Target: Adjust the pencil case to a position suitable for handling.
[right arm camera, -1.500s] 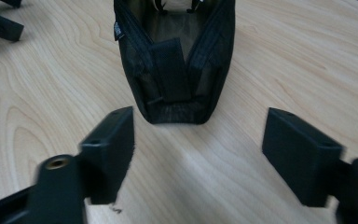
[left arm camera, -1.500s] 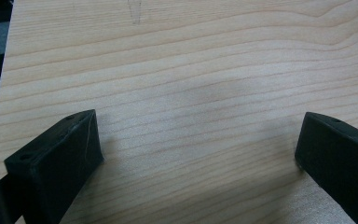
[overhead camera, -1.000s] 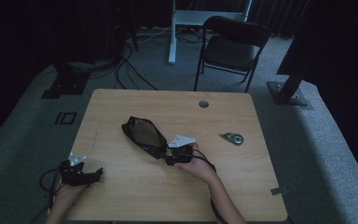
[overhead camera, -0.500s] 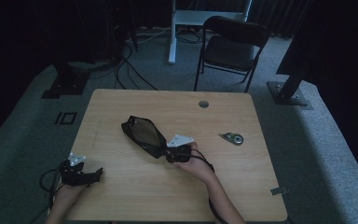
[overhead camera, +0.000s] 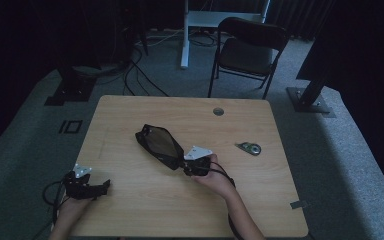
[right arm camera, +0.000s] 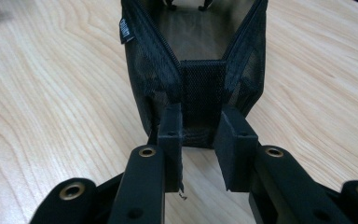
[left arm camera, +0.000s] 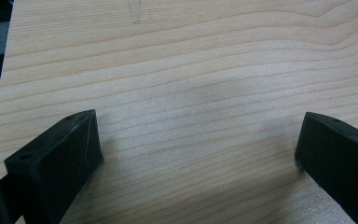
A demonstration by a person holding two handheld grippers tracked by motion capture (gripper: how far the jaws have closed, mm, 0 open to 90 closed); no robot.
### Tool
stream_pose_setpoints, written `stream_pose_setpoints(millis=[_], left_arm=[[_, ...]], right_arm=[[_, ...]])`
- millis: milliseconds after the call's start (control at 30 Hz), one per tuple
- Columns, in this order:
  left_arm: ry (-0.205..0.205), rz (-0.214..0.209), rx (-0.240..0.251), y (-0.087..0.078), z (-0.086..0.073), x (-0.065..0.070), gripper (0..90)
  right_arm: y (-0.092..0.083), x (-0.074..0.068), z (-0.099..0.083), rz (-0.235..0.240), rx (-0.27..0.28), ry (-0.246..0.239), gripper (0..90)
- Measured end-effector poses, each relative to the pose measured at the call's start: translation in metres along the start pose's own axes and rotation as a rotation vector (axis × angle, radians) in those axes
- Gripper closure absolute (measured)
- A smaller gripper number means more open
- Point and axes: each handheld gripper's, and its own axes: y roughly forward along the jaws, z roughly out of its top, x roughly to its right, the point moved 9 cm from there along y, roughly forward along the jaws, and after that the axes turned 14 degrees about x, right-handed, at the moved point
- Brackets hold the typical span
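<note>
While my left gripper rests wide open on the bare table, nothing between its fingers, my right gripper has just closed on the near end of the black mesh pouch. Its fingers pinch the end panel. Soft, light and floppy, by my reckoning; the zip edge looks the firmest hold.
</note>
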Motion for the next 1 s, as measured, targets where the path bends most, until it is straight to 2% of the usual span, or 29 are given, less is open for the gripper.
stream_pose_setpoints(millis=[233, 467, 667, 833, 1000], left_arm=[[0.000, 0.000, 0.000, 0.000, 0.000, 0.000, 0.5], [0.000, 0.002, -0.001, 0.000, 0.000, 0.000, 0.4], [0.000, 0.002, 0.000, 0.000, 0.000, 0.000, 0.4], [-0.001, 0.002, 0.000, 0.000, 0.000, 0.000, 0.5], [0.000, 0.002, 0.001, 0.000, 0.000, 0.000, 0.5]], right_arm=[[-0.015, 0.011, -0.008, -0.029, 0.001, 0.013, 72.8], [-0.035, 0.024, -0.016, -0.083, -0.007, 0.023, 72.7], [-0.052, 0.036, -0.025, -0.128, -0.001, 0.067, 72.7], [-0.068, 0.045, -0.033, -0.175, 0.002, 0.071, 72.7], [-0.083, 0.053, -0.040, -0.209, 0.004, 0.097, 72.7]])
